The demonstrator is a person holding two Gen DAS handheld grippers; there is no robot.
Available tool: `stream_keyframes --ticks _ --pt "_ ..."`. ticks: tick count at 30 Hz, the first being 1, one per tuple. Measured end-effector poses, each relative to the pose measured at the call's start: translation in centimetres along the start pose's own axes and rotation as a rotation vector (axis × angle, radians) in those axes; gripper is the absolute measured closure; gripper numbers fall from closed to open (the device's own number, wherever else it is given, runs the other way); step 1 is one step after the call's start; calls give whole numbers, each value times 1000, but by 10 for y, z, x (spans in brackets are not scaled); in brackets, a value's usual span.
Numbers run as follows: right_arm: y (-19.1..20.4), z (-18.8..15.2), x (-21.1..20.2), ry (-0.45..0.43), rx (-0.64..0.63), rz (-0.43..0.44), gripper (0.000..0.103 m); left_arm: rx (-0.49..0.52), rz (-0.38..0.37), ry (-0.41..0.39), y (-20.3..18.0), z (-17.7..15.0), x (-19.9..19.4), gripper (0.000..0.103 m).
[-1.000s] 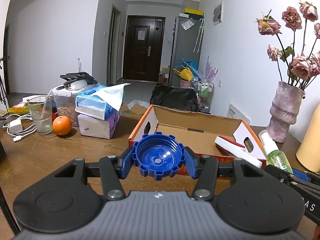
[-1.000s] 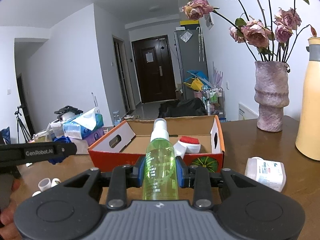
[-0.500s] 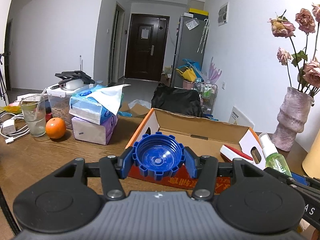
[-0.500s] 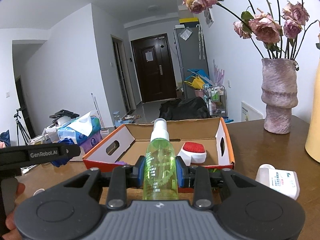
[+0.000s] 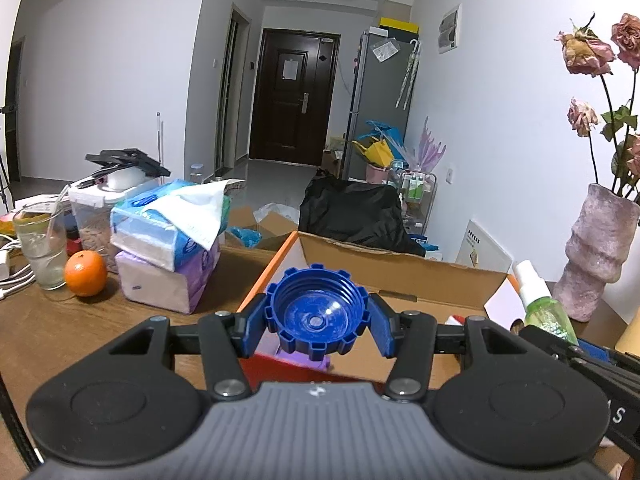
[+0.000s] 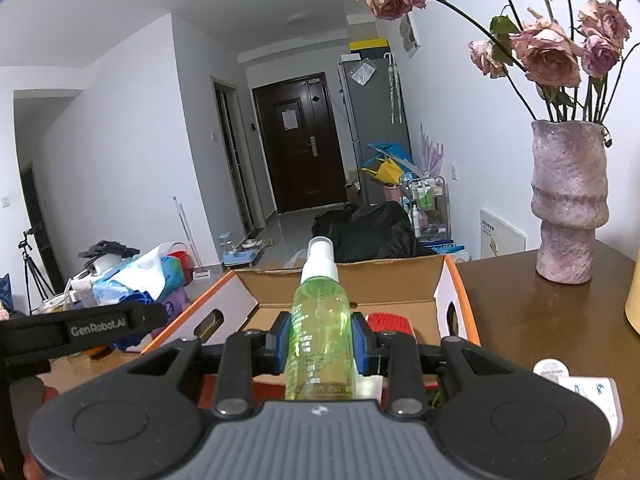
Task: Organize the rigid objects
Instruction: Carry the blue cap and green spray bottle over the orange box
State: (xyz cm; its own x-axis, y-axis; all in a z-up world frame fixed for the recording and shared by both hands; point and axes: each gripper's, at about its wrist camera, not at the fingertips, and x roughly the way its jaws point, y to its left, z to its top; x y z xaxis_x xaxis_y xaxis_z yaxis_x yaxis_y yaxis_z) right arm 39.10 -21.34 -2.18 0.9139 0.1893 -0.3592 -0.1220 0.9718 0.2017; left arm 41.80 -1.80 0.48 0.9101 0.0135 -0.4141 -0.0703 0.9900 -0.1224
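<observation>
Transport step in hand: both loads are carried over the near edge of the open orange-edged cardboard box (image 5: 400,276), release not yet made. A ribbed blue plastic screw cap (image 5: 317,316) is clamped between the blue fingers (image 5: 251,330) of the left gripper (image 5: 318,322), open side facing the camera, held above the box's near wall with a purple item partly visible below it at 6 o'clock. A translucent green spray bottle with a white nozzle (image 6: 322,324) is pinched at its body by the closed fingers of the right gripper (image 6: 322,344), nozzle pointing to 12 o'clock into the box. A red-and-white object (image 6: 390,322) already lies on the box floor at about 2 o'clock from the bottle. Judged next: both loads advanced past the near wall, lowered onto bare cardboard, then fingers opened. The bottle should be set down clear of the red-and-white object; the cap is light and may roll, so a low release is called for. A white labelled container (image 6: 580,388) remains on the brown wooden bench (image 6: 540,312) at 4 o'clock, probably still to be collected.
</observation>
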Motion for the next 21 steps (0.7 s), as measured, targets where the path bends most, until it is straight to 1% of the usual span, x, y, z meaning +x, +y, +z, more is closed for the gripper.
stream_keyframes --ticks 21 --pt "-1 28 63 2 2 -28 73 0 30 8 -16 18 63 49"
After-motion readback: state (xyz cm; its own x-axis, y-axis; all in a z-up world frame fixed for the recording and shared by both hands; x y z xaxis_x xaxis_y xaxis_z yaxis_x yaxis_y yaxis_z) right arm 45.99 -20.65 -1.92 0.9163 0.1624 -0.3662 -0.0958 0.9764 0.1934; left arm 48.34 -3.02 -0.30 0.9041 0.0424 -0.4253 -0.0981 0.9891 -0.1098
